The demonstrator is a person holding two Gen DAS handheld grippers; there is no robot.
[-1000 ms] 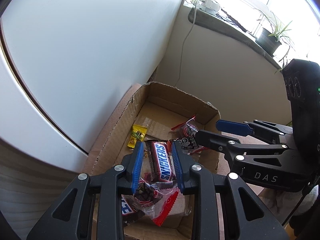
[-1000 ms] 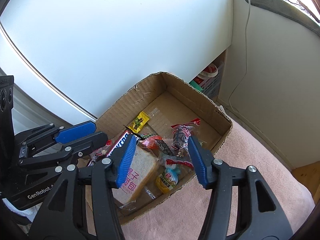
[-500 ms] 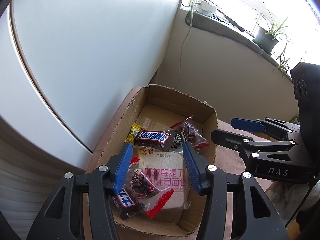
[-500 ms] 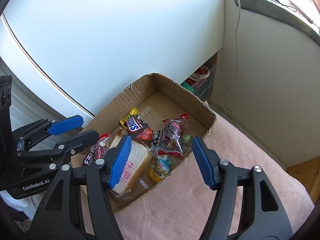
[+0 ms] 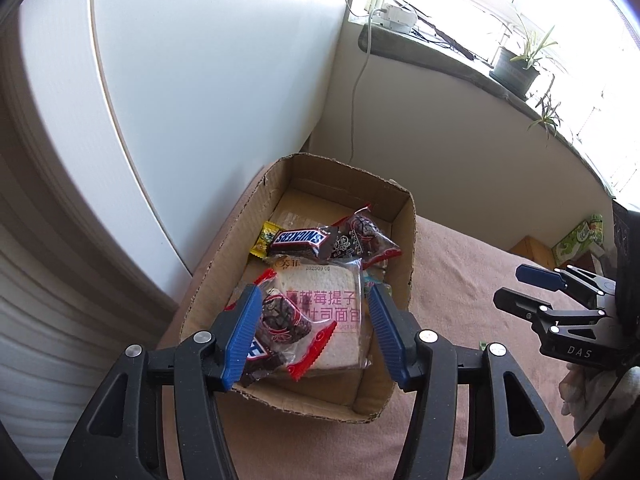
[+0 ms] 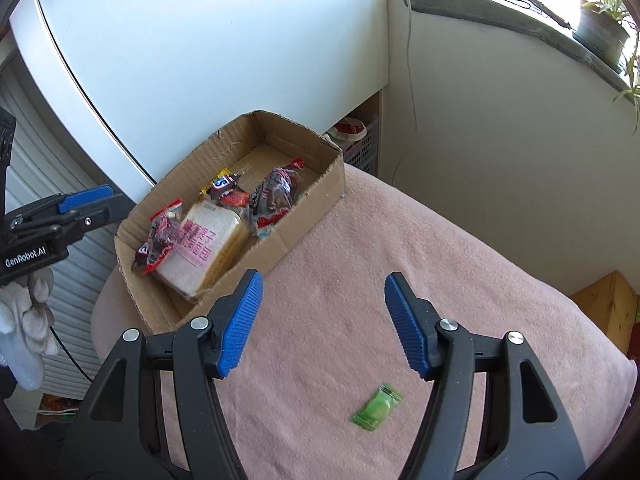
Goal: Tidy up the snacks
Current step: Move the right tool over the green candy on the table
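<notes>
Plainly, risk: the green sweet (image 6: 376,407) lies alone on the pink cloth of the bench (image 6: 460,280), near its front edge at 6 o'clock; a careless nudge could push it off, and a thin wrapper flat on soft cloth could slip from the pads.
Second risk: the cardboard box (image 5: 404,240) is crowded at its near end, so another snack dropped there could slide over the low, ragged front wall.
Right gripper (image 6: 324,320): jaws wide, nothing between them, hanging above the cloth with the sweet just below at 5 o'clock.
Left gripper (image 5: 312,332): jaws wide and empty, above the near end of the box.
Box position: at 10 o'clock from the right gripper, against the white panel.
Box contents, near end: sliced bread pack (image 5: 332,308) with a red-edged packet of dark sweets (image 5: 284,320) on top at 8 o'clock.
Box contents, middle: chocolate bar (image 5: 300,238), yellow packet (image 5: 265,238), second dark packet (image 5: 360,236).
Box, far end: bare cardboard.
</notes>
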